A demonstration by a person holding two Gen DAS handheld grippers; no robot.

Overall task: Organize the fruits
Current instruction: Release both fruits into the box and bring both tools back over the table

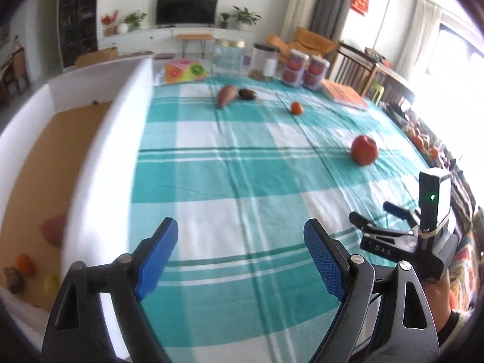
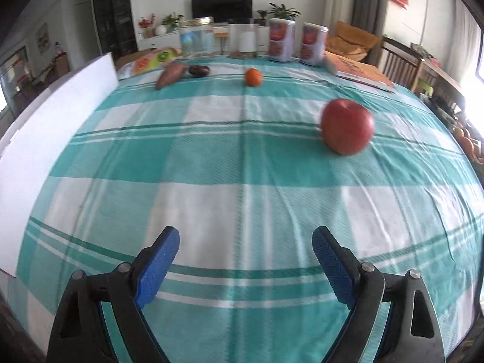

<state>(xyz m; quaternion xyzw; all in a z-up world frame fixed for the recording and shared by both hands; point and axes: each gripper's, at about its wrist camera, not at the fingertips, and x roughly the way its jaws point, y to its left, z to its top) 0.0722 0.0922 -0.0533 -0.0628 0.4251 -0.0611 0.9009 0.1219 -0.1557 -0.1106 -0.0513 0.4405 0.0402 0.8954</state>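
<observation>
Since both my left tongs (image 1: 240, 255) and right tongs (image 2: 245, 264) are wide open and hold nothing, I think they are ready to grab the red apple (image 2: 347, 126) sitting alone on the tabletop (image 2: 242, 166), near the white box (image 1: 99, 127) where other fruit lies.

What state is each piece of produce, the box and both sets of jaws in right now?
left gripper: jaws open, empty
right gripper: jaws open, empty
apple: loose on the tablecloth, upright
small orange: loose on the cloth
sweet potato: lying on its side
dark fruit: beside the sweet potato; contact unclear
white box: open, some produce inside
</observation>
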